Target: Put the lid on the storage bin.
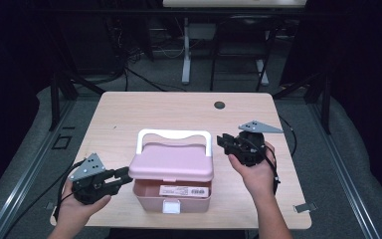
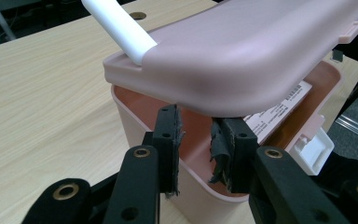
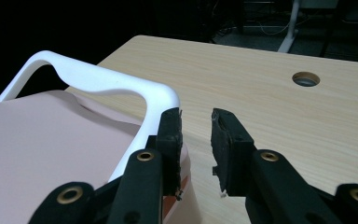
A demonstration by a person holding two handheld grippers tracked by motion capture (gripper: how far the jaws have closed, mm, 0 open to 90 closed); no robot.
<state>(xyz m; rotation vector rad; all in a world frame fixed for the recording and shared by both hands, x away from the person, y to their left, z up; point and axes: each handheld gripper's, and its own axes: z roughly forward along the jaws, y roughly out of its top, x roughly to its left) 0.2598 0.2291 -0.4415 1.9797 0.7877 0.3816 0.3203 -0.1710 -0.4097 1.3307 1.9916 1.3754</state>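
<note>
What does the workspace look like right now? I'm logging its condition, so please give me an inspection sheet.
Surface: light wood table with a round hole near the far edge.
Job's things: pink box at the near middle; its lid is raised at the front, showing a label inside; white handle at the back; white latch hanging at the front.
Clutter: nothing seen.
Grippers: left gripper open, its tips at the box's rim under the lid's corner; right gripper open beside the handle's end, nothing between its jaws.
Cables: one trails from each gripper off the table; more lie on the floor beyond.
Surroundings: dark room, grey floor, metal frames, a desk leg behind.
</note>
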